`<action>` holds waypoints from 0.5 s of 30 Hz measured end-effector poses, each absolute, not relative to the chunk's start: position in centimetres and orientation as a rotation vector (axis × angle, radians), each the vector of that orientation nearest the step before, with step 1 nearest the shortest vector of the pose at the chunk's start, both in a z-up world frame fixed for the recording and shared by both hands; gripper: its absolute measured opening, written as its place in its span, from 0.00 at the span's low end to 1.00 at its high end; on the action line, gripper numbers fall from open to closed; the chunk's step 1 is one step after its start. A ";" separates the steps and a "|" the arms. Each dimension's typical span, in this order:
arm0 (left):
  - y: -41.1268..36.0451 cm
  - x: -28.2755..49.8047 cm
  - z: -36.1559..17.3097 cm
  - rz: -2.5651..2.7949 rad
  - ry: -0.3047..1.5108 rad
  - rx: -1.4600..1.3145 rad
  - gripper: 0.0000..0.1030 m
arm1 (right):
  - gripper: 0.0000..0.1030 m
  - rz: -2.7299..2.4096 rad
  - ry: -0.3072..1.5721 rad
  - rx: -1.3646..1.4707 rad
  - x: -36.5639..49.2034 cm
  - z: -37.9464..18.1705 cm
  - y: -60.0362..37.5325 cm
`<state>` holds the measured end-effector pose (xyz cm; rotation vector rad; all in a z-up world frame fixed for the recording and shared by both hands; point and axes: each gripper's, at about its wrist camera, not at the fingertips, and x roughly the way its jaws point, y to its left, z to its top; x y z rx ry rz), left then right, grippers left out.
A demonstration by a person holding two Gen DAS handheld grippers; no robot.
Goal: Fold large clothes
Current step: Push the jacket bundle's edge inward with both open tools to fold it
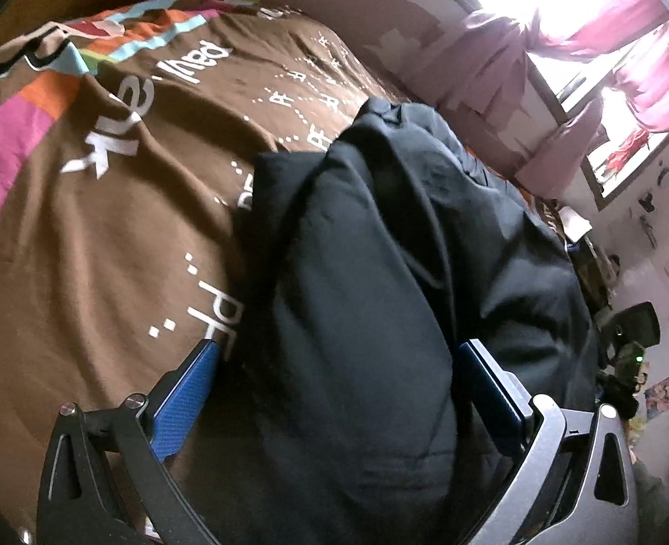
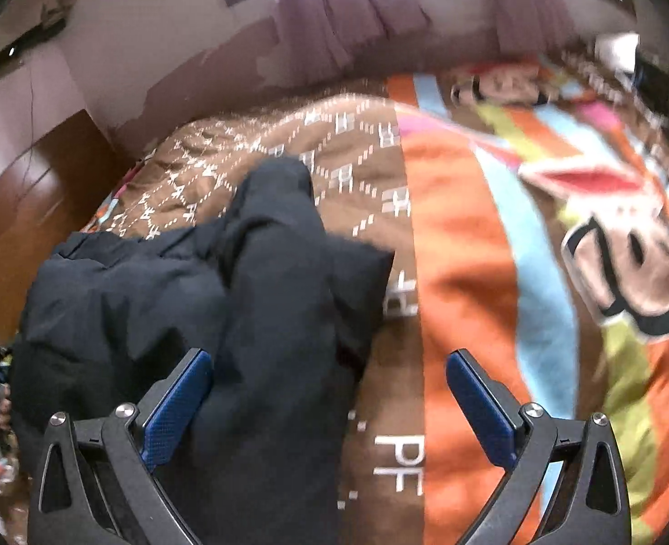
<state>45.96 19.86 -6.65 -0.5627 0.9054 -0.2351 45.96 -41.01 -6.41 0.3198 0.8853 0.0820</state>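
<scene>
The dark jacket (image 1: 380, 272) lay bunched, barely folded, on the bedspread (image 1: 107, 227); the left gripper (image 1: 339, 363) and right gripper (image 2: 330, 372) both gaped wide, empty.

Black garment (image 1: 357, 272), brown lettered bedspread (image 1: 107, 227)

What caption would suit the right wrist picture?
Right gripper open above a dark padded garment lying on a brown, cartoon-print bedspread.

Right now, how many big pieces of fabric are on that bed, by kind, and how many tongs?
Bulky dark navy padded garment: 1
Brown printed bedspread with bright stripes: 1
Blue-padded tongs: 2, left and right, both open
Total: 4
</scene>
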 end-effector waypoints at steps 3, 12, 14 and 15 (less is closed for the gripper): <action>20.0 45.6 -7.3 -0.247 0.914 -0.590 0.99 | 1.00 0.167 0.949 0.392 46.3 -8.3 -41.0; 19.7 44.8 -7.5 -0.265 0.913 -0.578 0.99 | 1.00 0.243 0.914 0.512 45.9 -10.1 -42.1; 19.7 44.8 -7.5 -0.264 0.914 -0.579 0.99 | 1.00 0.238 0.915 0.505 46.0 -10.1 -42.0; 19.7 44.8 -7.5 -0.264 0.914 -0.577 0.99 | 1.00 0.236 0.914 0.503 45.9 -10.1 -41.9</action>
